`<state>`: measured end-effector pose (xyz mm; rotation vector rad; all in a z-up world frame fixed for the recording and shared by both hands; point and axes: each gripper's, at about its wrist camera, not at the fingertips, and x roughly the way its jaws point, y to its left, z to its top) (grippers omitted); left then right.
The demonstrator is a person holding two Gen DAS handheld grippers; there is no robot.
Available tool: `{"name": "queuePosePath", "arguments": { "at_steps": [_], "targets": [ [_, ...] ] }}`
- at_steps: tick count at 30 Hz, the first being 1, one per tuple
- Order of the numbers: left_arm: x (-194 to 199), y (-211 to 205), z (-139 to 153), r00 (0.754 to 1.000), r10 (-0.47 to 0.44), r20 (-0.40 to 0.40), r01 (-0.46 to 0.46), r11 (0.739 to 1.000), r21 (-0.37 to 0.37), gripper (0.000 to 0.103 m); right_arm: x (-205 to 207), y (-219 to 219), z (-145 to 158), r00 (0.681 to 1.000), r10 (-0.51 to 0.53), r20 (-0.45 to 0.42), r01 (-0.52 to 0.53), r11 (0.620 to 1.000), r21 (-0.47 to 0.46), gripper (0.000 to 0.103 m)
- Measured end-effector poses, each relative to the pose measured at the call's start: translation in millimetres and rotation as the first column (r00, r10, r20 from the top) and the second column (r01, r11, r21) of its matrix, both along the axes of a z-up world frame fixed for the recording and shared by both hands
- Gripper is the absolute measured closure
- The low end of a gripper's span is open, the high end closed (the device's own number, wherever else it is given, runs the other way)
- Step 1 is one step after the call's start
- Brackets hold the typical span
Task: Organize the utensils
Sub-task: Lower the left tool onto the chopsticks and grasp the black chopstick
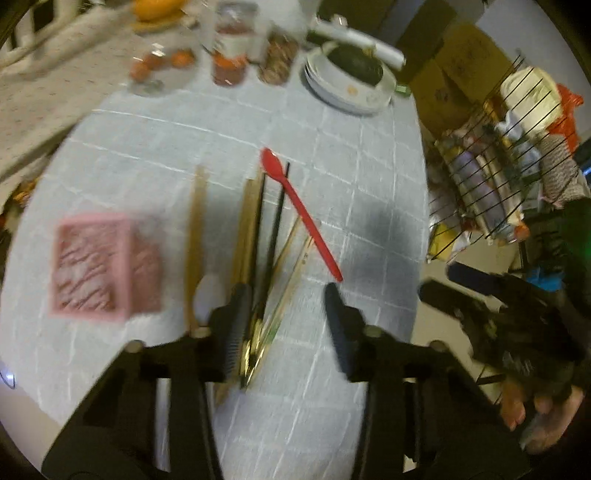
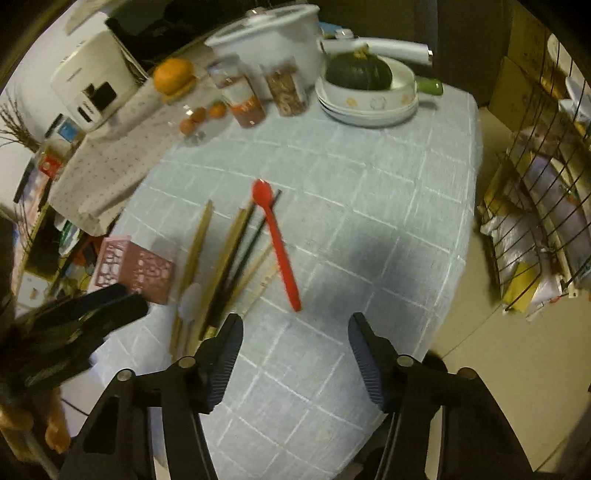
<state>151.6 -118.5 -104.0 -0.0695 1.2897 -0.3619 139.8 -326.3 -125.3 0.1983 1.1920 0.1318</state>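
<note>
A red plastic spoon [image 1: 299,214] [image 2: 279,247] lies slantwise on the blue checked tablecloth [image 1: 351,177] [image 2: 369,184]. To its left, several wooden and black chopsticks [image 1: 255,229] [image 2: 225,258] lie in a loose bundle with a white spoon [image 1: 207,295] [image 2: 190,299]. A pink openwork holder [image 1: 107,266] [image 2: 136,269] stands further left. My left gripper [image 1: 286,288] hovers open over the near ends of the chopsticks, which lie below and between its fingers, close to the left one. My right gripper [image 2: 295,317] is open just short of the red spoon's handle end, with nothing between its fingers.
At the table's far side stand stacked white plates with a dark green squash [image 1: 354,66] [image 2: 358,74], jars [image 2: 243,96], oranges and a white pot [image 2: 273,33]. A wire rack full of packets [image 1: 498,166] [image 2: 546,206] stands off the right edge.
</note>
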Motion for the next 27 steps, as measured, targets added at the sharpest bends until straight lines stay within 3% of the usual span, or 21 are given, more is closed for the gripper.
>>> {"name": "queuePosePath", "arguments": {
  "at_steps": [1, 5, 8, 15, 18, 27],
  "targets": [
    [8.2, -5.9, -9.1, 1.0, -0.002, -0.008, 0.002, 1.0, 0.014, 0.075, 0.8, -2.3, -2.1, 1.0, -0.006, -0.003, 0.006, 1.0, -0.007, 0.044],
    [38.3, -21.3, -41.7, 1.0, -0.008, -0.021, 0.008, 1.0, 0.029, 0.077, 5.0, -9.2, -13.5, 0.999, -0.01, -0.033, 0.009, 1.0, -0.005, 0.044],
    [59.0, -25.3, -61.4, 0.999, -0.005, -0.049, 0.005, 1.0, -0.001, 0.089, 9.3, -14.5, -20.9, 0.998, -0.015, -0.055, 0.015, 1.0, -0.009, 0.044],
    [87.7, -36.1, -90.8, 0.998, -0.018, -0.066, 0.02, 1.0, 0.019, 0.09, 15.3, -17.0, -20.1, 0.999, -0.013, -0.048, 0.013, 1.0, -0.006, 0.044],
    [91.5, -36.9, -89.9, 0.998, -0.04, -0.038, 0.039, 0.999, -0.004, 0.096, 17.5, -14.4, -19.9, 0.999, -0.008, -0.042, 0.007, 1.0, -0.013, 0.044],
    [63.1, -16.0, -76.4, 0.997, -0.039, -0.064, 0.037, 0.999, -0.031, 0.097, 22.0, -11.7, -24.0, 0.998, -0.028, -0.058, 0.026, 0.999, -0.025, 0.044]
  ]
}}
